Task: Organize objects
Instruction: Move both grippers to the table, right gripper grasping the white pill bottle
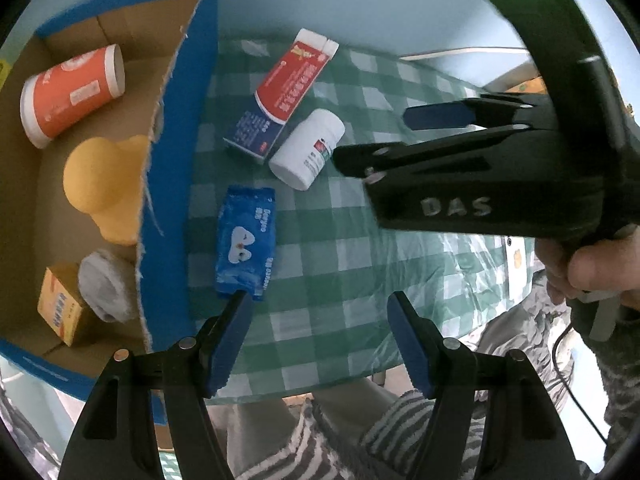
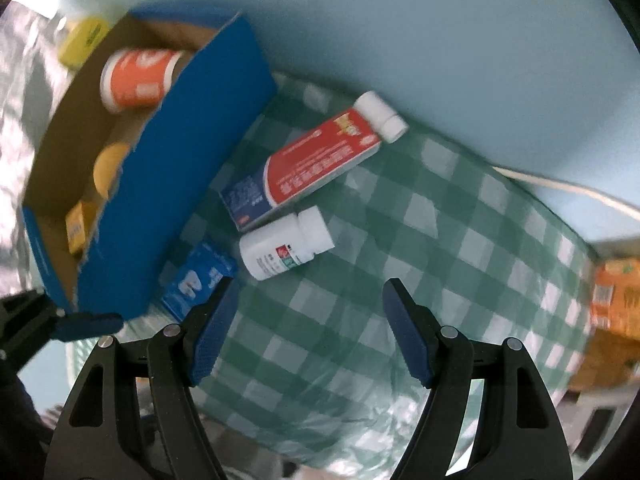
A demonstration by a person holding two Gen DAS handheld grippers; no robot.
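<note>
Partway thru sorting.
We had four items in box (image 1: pixel 176 184); pill bottle (image 1: pixel 306 148), toothpaste carton (image 1: pixel 280 96), wipes pack (image 1: pixel 244 244) left; both grippers (image 1: pixel 320 344) (image 2: pixel 308 332) released, empty.

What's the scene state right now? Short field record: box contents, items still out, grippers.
container: blue cardboard box, open top, on the left of the checked tablecloth
in box: orange cup lying on its side; yellow soft item; small yellow carton; grey-white item
still out: red-and-blue carton; white pill bottle on its side; blue wipes pack
left gripper: open, empty, near the wipes pack
right gripper: open, empty, towards the pill bottle
</note>
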